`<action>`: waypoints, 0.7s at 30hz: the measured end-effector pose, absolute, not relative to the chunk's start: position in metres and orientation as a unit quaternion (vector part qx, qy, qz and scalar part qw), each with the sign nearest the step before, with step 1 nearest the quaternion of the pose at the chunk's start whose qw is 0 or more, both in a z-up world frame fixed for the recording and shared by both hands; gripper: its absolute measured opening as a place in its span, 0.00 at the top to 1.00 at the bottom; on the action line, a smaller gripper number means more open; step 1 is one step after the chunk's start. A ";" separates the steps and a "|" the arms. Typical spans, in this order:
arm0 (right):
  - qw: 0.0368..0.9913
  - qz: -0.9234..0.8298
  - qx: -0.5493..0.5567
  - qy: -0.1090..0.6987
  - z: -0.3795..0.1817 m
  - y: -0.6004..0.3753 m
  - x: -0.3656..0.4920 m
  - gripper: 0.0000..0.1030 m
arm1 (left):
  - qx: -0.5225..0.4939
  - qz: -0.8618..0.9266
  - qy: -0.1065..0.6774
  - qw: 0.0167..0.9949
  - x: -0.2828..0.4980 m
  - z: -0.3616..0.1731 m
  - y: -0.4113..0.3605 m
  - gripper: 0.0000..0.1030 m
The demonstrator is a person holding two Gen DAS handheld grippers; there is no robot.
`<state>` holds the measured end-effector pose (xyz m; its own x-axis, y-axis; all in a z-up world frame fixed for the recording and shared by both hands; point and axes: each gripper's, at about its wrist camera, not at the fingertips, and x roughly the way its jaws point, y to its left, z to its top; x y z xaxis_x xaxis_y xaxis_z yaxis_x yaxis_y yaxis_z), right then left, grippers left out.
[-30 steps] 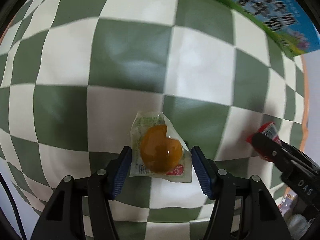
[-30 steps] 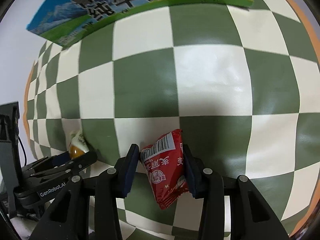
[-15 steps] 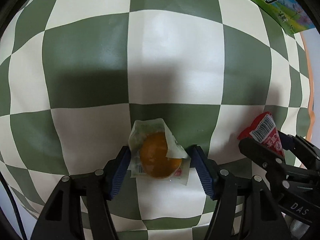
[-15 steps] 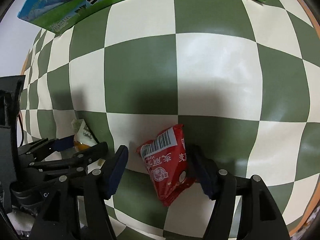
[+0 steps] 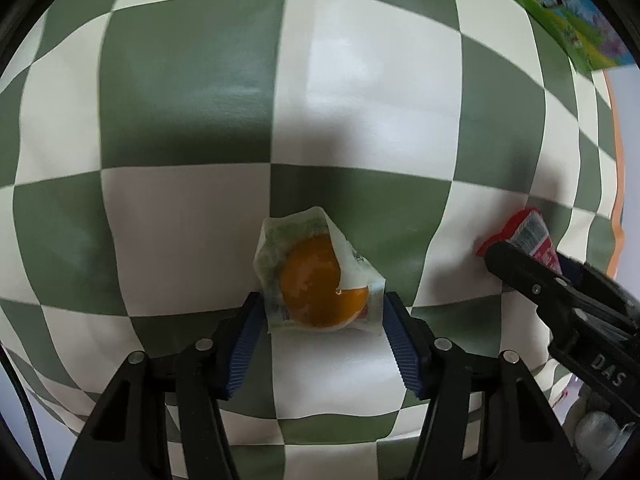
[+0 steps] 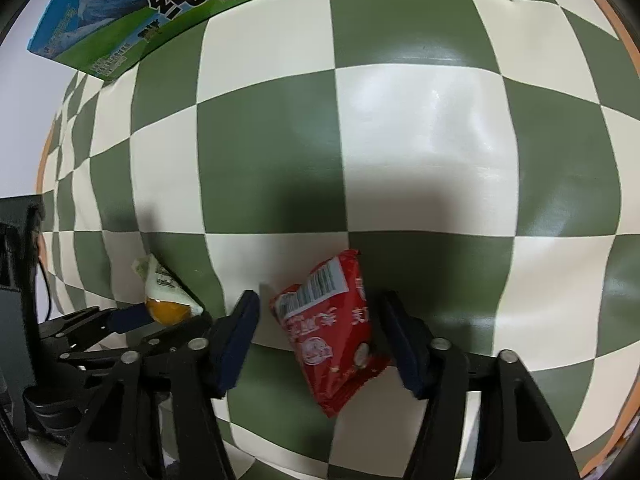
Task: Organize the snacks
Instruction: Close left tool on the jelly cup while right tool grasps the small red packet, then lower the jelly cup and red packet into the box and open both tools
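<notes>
A clear packet with an orange round snack point(image 5: 316, 284) lies on the checkered cloth between the blue pads of my left gripper point(image 5: 323, 312); the jaws flank it closely and the pads touch its edges. It also shows in the right wrist view point(image 6: 166, 300). A red snack packet point(image 6: 332, 328) lies flat between the fingers of my right gripper point(image 6: 320, 312), which is open with gaps on both sides. In the left wrist view the red packet point(image 5: 528, 236) shows at the right, behind the right gripper's finger.
A green and blue milk carton box point(image 6: 192, 4) lies at the far edge of the green and white checkered cloth point(image 6: 400, 140); it also shows in the left wrist view point(image 5: 560, 12). The cloth's orange border point(image 6: 628, 40) runs along the right.
My right gripper has opened and let go of the red packet, which now lies on the cloth. My left gripper stays around the orange snack packet, lower over the cloth.
</notes>
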<state>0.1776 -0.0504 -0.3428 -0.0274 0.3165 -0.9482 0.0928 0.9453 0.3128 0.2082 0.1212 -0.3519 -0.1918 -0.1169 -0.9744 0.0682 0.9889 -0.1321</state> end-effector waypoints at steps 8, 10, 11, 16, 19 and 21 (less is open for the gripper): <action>0.703 0.085 0.140 0.692 -0.329 -0.061 0.169 0.55 | 0.005 -0.070 0.738 0.671 0.180 -0.322 0.111 0.46; 0.710 0.087 0.135 0.686 -0.323 -0.063 0.168 0.55 | 0.006 -0.077 0.730 0.679 0.179 -0.311 0.108 0.46; 0.711 0.088 0.138 0.683 -0.319 -0.065 0.167 0.55 | 0.004 -0.080 0.726 0.683 0.178 -0.304 0.106 0.46; 0.725 0.100 0.162 0.662 -0.291 -0.078 0.174 0.56 | -0.024 -0.111 0.701 0.704 0.184 -0.255 0.093 0.46; 0.742 0.109 0.177 0.637 -0.256 -0.089 0.185 0.56 | -0.047 -0.134 0.674 0.725 0.198 -0.213 0.088 0.46; 0.757 0.112 0.183 0.617 -0.230 -0.096 0.196 0.56 | -0.050 -0.152 0.648 0.744 0.213 -0.180 0.083 0.46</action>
<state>0.1955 -0.0962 -0.2296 0.2128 0.3960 -0.8933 0.0561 0.9077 0.4158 0.2132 0.0828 -0.1801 0.1129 -0.2916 -0.9499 0.1613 0.9487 -0.2721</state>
